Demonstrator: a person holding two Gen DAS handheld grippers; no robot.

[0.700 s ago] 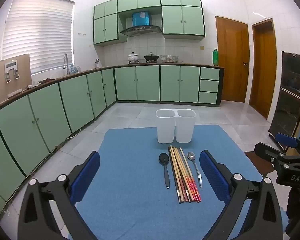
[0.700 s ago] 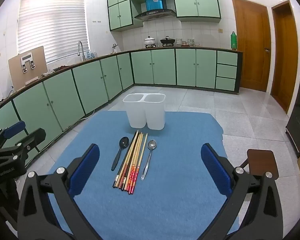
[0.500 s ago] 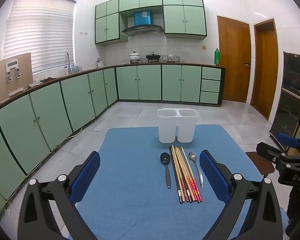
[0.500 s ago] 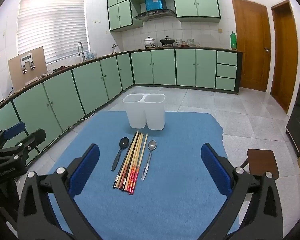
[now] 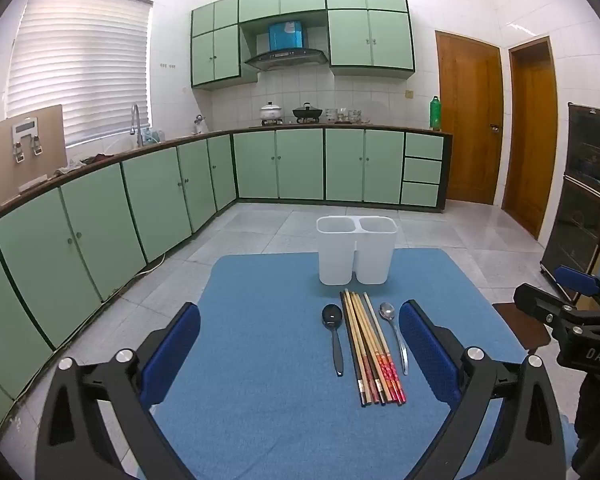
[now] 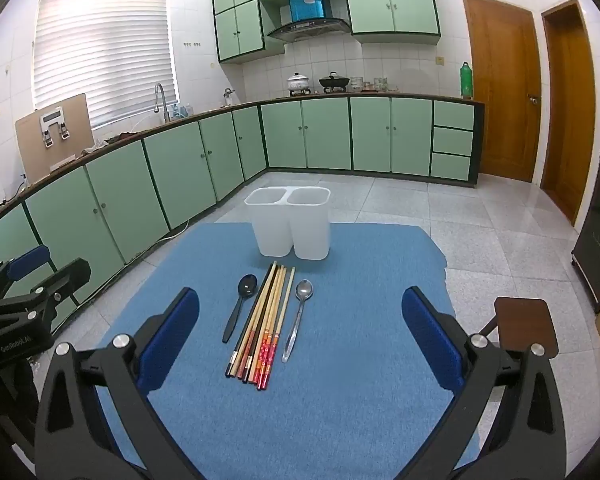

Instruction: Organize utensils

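A white two-compartment holder stands upright at the far side of the blue mat. In front of it lie a black spoon, a bundle of several chopsticks and a silver spoon, side by side. My left gripper hovers open above the near mat, the utensils just left of its right finger. My right gripper is open too, with the utensils' near ends between its fingers but apart from them.
The mat covers a table with floor tiles beyond its edges. A small brown stool stands to the right of the table. Green cabinets run along the left and back walls. The right gripper shows at the right edge of the left wrist view.
Both views have barely shifted; the left view drifted slightly so the holder and utensils sit a little further right. Both grippers stay open and nothing on the mat has moved.
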